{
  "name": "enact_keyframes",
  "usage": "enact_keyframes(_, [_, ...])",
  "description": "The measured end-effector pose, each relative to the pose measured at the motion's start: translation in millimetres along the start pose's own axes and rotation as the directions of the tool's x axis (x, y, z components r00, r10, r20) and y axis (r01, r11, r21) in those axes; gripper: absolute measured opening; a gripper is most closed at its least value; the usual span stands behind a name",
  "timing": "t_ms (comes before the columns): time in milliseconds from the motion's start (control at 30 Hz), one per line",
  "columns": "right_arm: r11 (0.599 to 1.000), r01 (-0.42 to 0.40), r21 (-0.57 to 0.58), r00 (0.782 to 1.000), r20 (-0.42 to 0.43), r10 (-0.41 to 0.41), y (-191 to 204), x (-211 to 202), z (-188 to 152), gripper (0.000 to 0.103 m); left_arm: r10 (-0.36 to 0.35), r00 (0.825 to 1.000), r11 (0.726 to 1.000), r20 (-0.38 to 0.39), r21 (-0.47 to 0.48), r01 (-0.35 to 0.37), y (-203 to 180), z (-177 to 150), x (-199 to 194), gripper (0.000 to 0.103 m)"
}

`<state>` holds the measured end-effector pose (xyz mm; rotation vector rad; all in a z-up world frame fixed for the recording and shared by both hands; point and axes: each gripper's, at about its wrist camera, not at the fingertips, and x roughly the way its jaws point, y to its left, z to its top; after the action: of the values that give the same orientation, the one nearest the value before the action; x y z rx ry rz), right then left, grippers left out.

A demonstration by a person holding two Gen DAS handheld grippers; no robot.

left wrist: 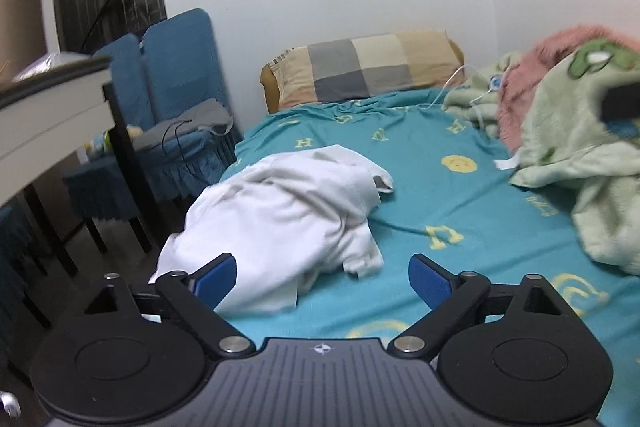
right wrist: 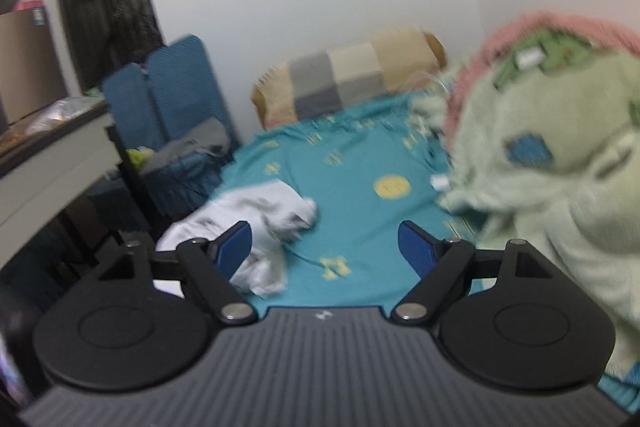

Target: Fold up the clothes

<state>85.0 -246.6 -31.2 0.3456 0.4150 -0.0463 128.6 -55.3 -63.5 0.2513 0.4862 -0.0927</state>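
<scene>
Here's the left gripper (left wrist: 322, 281) low in the frame, blue pads spread wide with nothing held, its left pad over the near edge of the crumpled white garment (left wrist: 280, 211). That garment lies in a heap at centre left, on the teal sheet (left wrist: 432, 183) near the bed's left edge. The right gripper (right wrist: 324, 251) also stands wide and empty, the garment (right wrist: 256, 223) just past its left pad. A green blanket (right wrist: 540, 187) fills the right side, a checked pillow (left wrist: 360, 69) sits upper centre.
</scene>
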Motion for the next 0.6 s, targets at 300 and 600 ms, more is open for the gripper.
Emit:
enact_keyframes(300, [0.997, 0.044, 0.063, 0.999, -0.019, -0.042, -41.1, 32.2, -4.3, 0.082, 0.045, 0.998, 0.998, 0.054, -0.037, -0.043, -37.4, 43.5, 129.1, 0.083])
enact_keyframes(600, [0.994, 0.064, 0.091, 0.998, -0.033, -0.061, -53.9, 57.0, -9.7, 0.082, 0.062, 0.998, 0.997, 0.031, -0.044, -0.060, -19.6, 44.4, 162.0, 0.016])
